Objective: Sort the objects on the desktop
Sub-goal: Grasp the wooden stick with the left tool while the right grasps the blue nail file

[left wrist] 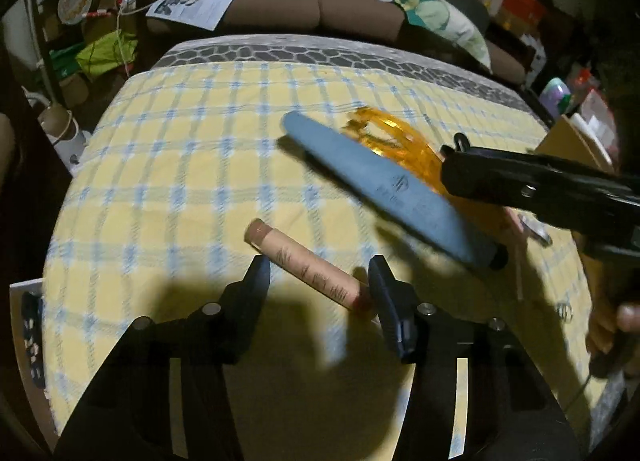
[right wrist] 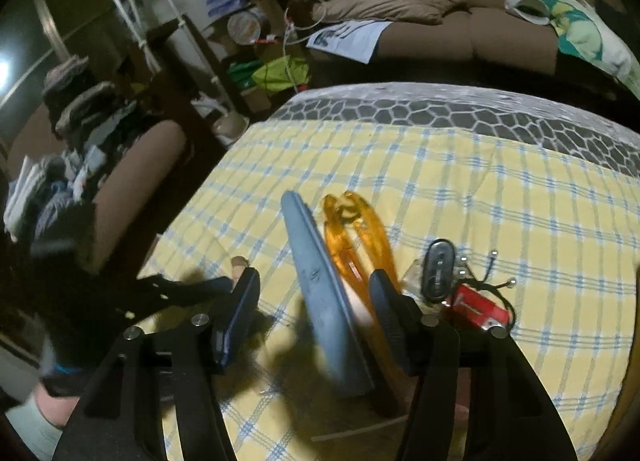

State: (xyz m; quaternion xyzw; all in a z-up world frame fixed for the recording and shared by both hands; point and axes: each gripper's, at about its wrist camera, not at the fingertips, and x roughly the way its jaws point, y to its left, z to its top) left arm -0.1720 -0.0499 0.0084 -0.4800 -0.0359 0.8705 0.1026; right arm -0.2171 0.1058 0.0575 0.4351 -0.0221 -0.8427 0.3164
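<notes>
A long grey-blue flat case point(right wrist: 326, 301) lies lengthwise on the yellow checked cloth point(right wrist: 500, 201), with a translucent orange plastic clip point(right wrist: 352, 229) just beside it. A tan cardboard tube point(left wrist: 304, 263) lies near the case, slanted; a red box point(right wrist: 478, 311) and dark oval fob point(right wrist: 438, 271) rest beyond the clip.

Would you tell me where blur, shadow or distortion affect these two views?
Left wrist view: the blue-grey case is motion-blurred, hard gripper shadows fall on the checked cloth. Right wrist view: the case's near end smears, the left edge is dark, fisheye bends the cloth lines.
</notes>
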